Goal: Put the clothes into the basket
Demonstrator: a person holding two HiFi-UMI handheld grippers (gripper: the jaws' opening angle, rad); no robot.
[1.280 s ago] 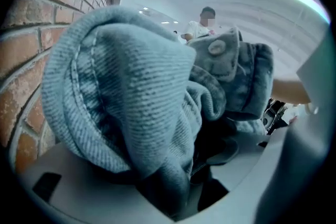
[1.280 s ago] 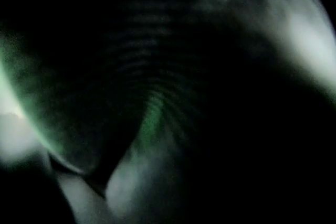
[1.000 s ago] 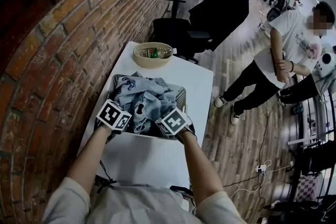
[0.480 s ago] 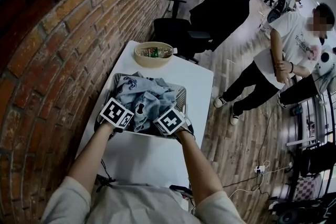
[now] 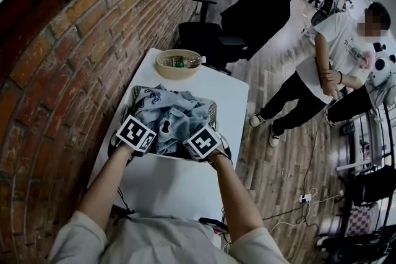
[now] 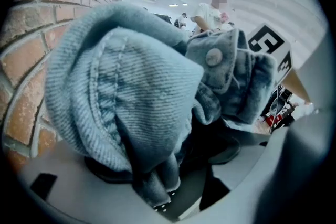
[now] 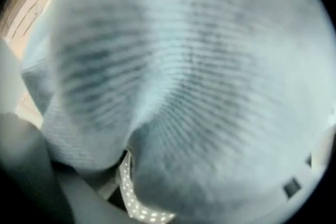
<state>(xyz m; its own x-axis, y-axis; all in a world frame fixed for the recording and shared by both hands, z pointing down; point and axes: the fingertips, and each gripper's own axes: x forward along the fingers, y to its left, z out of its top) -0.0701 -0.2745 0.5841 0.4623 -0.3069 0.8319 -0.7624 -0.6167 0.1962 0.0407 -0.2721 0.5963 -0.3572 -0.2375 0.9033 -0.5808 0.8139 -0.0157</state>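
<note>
- Table (image 5: 179, 185): before me, its left edge along the brick wall (image 5: 55, 71).
- Basket (image 5: 213, 111): on the table, mid-length; clothes (image 5: 173, 115) heaped in it.
- Bowl (image 5: 176, 75): on the table's far end, behind the basket.
- Chair (image 5: 247, 15): behind the table.
- Person (image 5: 334, 52): standing well to my right.

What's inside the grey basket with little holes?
Crumpled light blue denim clothes fill the grey perforated basket, heaped above its rim. Anything underneath, and the basket's bottom, is covered.

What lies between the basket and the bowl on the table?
Only bare white table separates basket and bowl, shown in head view.
</note>
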